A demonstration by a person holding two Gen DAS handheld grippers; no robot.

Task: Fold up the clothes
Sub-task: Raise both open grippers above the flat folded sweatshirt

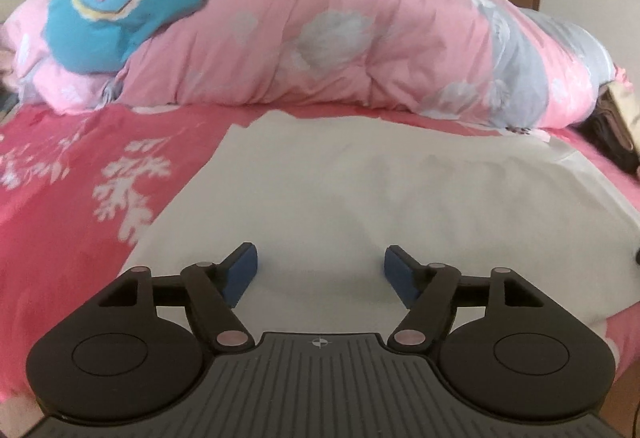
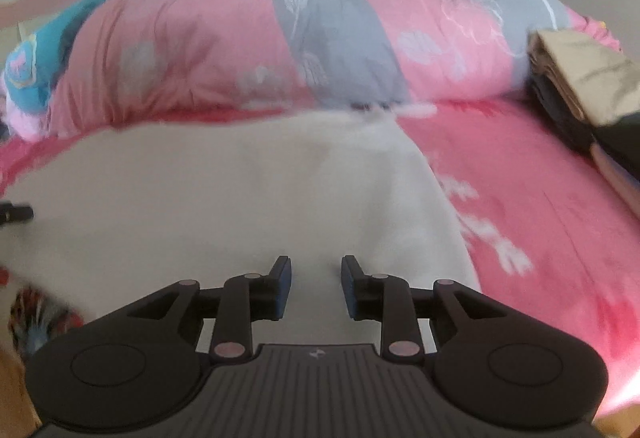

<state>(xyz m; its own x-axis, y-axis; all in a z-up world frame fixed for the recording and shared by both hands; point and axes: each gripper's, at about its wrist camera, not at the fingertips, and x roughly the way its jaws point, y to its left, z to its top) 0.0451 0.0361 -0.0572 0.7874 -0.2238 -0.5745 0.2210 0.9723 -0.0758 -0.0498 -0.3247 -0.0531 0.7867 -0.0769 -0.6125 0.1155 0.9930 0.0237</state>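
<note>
1. A white garment (image 1: 380, 198) lies spread flat on the bed (image 1: 60, 238), near the front edge, with a rolled pink quilt (image 1: 320, 38) just behind it. Whether it lies in a single layer or already doubled over cannot be told.
2. The left gripper (image 1: 320, 270) hovers over the near part of the garment, its fingers wide apart and holding nothing.
3. The right gripper (image 2: 316, 284) sits over the garment's near right portion, fingers partly open with a narrower gap, also empty.
4. A stack of folded clothes (image 2: 580, 90) rests at the right of the bed, beside the quilt.
5. Risk: the cloth is smooth and flat, so fingers closing from above could slip off, or pinch the pink sheet along with it.
6. Risk: uneven lifting by the two sides would likely skew the fold line.
7. Hidden: the garment's near hem lies under the gripper bodies; collar and sleeves cannot be made out. The right view is blurred. A colourful object (image 2: 36, 318) at its lower left is unidentifiable.
</note>
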